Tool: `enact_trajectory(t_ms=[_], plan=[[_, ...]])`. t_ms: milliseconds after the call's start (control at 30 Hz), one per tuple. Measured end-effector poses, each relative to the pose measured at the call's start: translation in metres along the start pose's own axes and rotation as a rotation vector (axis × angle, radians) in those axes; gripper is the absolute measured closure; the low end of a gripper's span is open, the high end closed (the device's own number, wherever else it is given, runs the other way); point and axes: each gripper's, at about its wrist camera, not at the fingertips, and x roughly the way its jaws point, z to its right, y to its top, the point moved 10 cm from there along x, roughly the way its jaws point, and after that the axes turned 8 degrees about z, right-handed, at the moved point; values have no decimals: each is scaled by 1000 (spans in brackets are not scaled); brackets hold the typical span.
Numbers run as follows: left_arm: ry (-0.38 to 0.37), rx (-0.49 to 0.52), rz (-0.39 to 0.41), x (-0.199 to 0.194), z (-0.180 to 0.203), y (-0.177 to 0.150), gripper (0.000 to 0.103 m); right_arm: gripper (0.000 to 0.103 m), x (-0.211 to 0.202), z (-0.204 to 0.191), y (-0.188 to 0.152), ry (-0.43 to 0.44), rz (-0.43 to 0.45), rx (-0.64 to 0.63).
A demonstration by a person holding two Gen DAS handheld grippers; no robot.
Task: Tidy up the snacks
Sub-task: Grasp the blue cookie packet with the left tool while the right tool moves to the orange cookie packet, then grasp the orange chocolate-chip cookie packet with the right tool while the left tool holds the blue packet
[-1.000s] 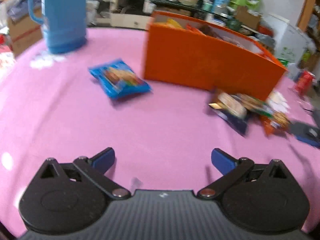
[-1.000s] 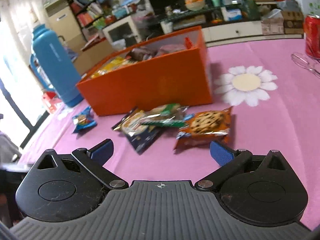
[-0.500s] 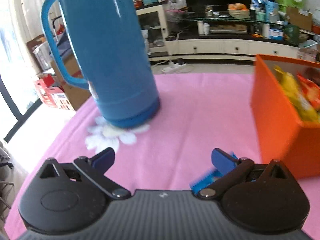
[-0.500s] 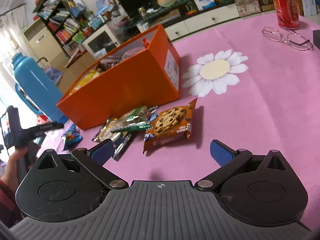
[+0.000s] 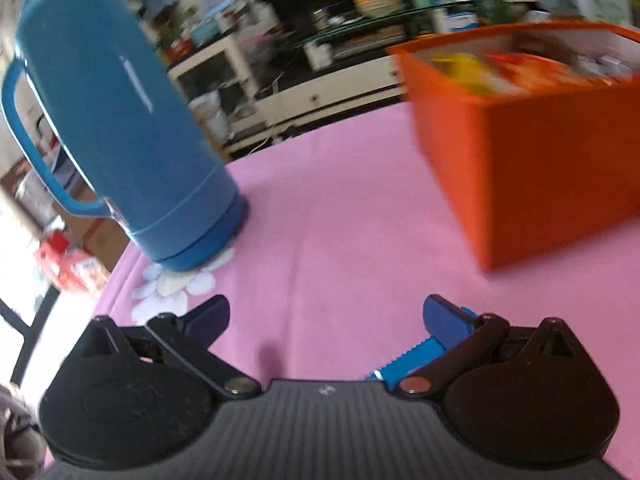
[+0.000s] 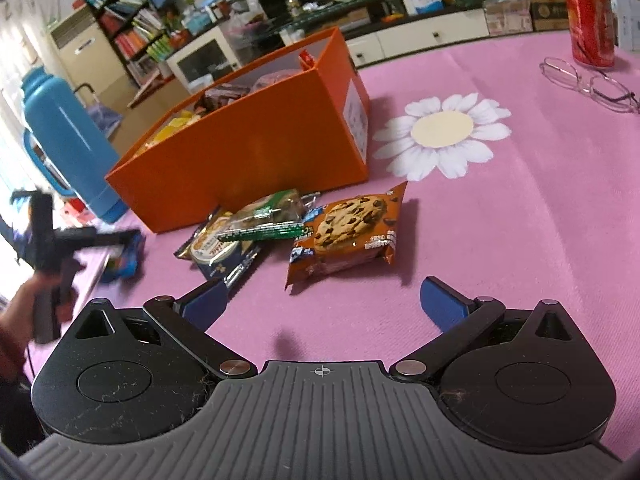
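Note:
An orange box holding several snack packs stands on the pink tablecloth; it also shows in the left wrist view. In front of it lie a cookie pack, a green-edged pack and a dark pack. My right gripper is open and empty, just short of the cookie pack. My left gripper is open; a blue snack pack lies under its right finger. In the right wrist view the left gripper hovers over that blue pack.
A tall blue thermos stands on a daisy print near the table's left edge, left of the box. A red can and glasses lie at the far right. A large daisy print is right of the box.
The left gripper swung left from the open table to the thermos and the box's left end, coming down over the blue pack. The right gripper closed in a little on the cookie pack.

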Motion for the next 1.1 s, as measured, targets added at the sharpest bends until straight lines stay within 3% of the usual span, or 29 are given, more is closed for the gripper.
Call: enact_trajectory(t_ms=[200, 300, 400, 533, 667, 733, 833, 900, 967, 1100], plan=[[-25, 18, 43, -59, 39, -18, 1, 4, 0, 0, -1, -15, 3, -17], [39, -17, 39, -78, 30, -19, 1, 4, -1, 2, 0, -22, 8, -11], [13, -171, 3, -105, 18, -30, 1, 4, -3, 7, 2, -24, 18, 17], [-4, -292, -83, -126, 16, -64, 1, 4, -5, 11, 4, -17, 26, 60], [-110, -554, -174, -116, 16, -72, 1, 4, -6, 7, 4, -15, 30, 46], [-82, -653, -166, -109, 11, -68, 1, 4, -7, 6, 5, -16, 38, 33], [-57, -724, -161, -92, 5, -58, 1, 4, -9, 8, 9, -46, 63, 2], [-55, -720, -150, -84, 8, -52, 1, 4, -10, 8, 10, -56, 68, -17], [-51, -653, -143, -73, 15, -45, 1, 4, -9, 7, 10, -62, 69, -43], [-73, -424, -141, -51, 36, -34, 1, 4, -7, 4, 9, -75, 67, -103]])
